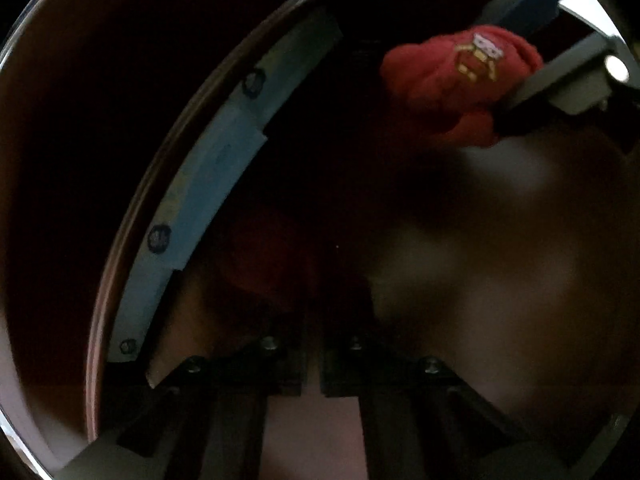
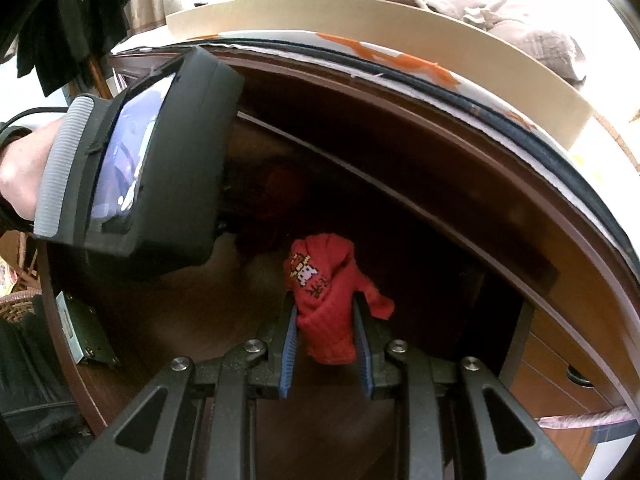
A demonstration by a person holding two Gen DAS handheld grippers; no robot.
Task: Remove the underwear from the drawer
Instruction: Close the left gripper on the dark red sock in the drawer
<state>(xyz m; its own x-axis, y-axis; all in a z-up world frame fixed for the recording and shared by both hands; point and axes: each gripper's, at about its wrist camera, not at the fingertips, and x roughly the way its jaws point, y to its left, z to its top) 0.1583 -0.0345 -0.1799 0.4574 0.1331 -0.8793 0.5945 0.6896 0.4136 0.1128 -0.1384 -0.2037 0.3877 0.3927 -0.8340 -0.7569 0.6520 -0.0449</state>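
Red underwear (image 2: 324,304) with a small printed picture hangs between the blue pads of my right gripper (image 2: 326,320), which is shut on it just above the dark inside of the open wooden drawer (image 2: 400,168). The left wrist view shows the same red underwear (image 1: 448,80) at the upper right, clamped in the right gripper (image 1: 496,66). My left gripper (image 1: 313,344) is down inside the drawer with its fingers together; it is too dark to see any cloth between them. A dark red garment (image 1: 260,260) lies just ahead of it. A hand (image 2: 20,176) holds the left gripper's body (image 2: 160,168).
A grey-blue metal slide rail (image 1: 208,184) with bolts runs along the drawer's left wall. Above the drawer front lies a pale board (image 2: 400,20) with crumpled bedding (image 2: 500,12) behind it. Lower drawers (image 2: 560,380) show at the right, a wicker basket (image 2: 16,308) at the left.
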